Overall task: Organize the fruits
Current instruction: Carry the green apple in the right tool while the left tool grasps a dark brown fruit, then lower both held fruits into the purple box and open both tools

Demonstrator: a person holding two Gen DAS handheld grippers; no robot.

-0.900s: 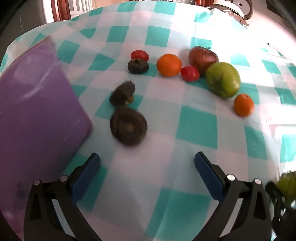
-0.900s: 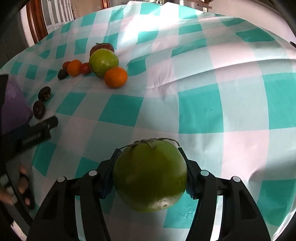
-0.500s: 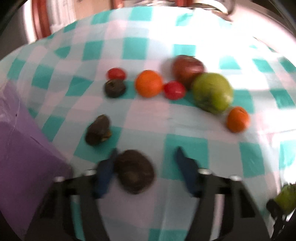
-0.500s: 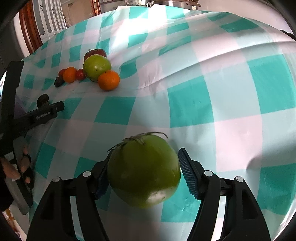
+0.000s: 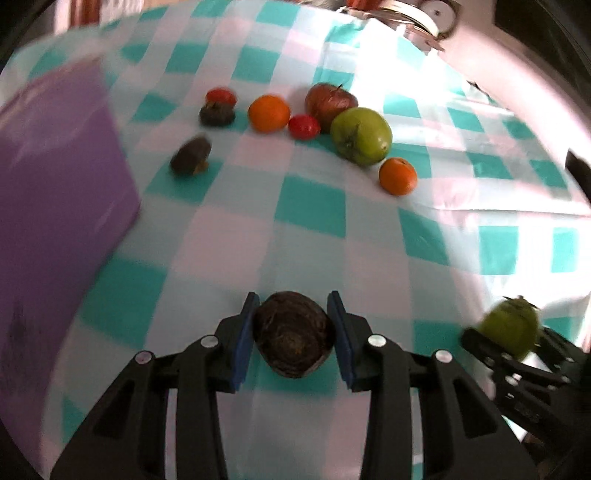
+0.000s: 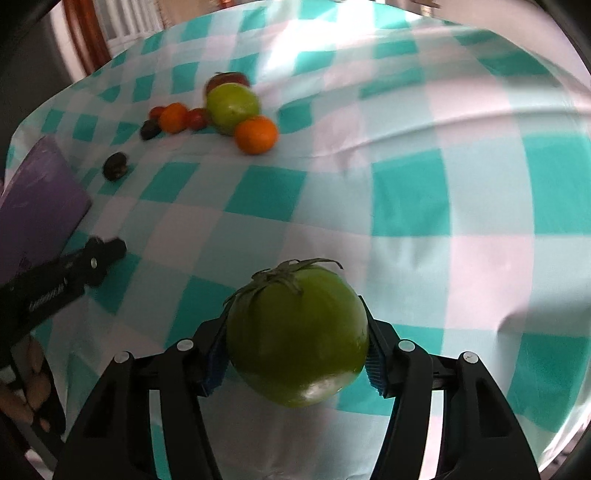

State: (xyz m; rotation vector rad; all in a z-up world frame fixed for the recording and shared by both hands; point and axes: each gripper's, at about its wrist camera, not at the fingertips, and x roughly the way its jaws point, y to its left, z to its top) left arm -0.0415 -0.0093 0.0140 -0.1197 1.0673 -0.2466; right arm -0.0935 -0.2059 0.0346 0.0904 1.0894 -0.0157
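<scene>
My left gripper [image 5: 293, 339] is shut on a dark brown round fruit [image 5: 293, 343] and holds it above the checked cloth. My right gripper [image 6: 295, 354] is shut on a large green tomato [image 6: 297, 336]; it also shows in the left wrist view [image 5: 511, 328]. Farther off lies a group of fruits: a green tomato [image 5: 360, 134], a dark red fruit [image 5: 328, 101], two oranges [image 5: 269, 112] [image 5: 397, 175], two small red tomatoes [image 5: 303, 126] [image 5: 220, 96] and two more dark fruits [image 5: 217, 113] [image 5: 190, 160].
A purple board [image 5: 55, 173] lies at the left on the teal and white checked tablecloth [image 5: 310, 206]. The left gripper's body shows at the left of the right wrist view [image 6: 70, 273]. A metal pot [image 5: 413, 14] stands at the table's far edge.
My left gripper has closed on the dark brown fruit and drawn it back from the group. My right gripper keeps its hold on the green tomato and has shifted slightly.
</scene>
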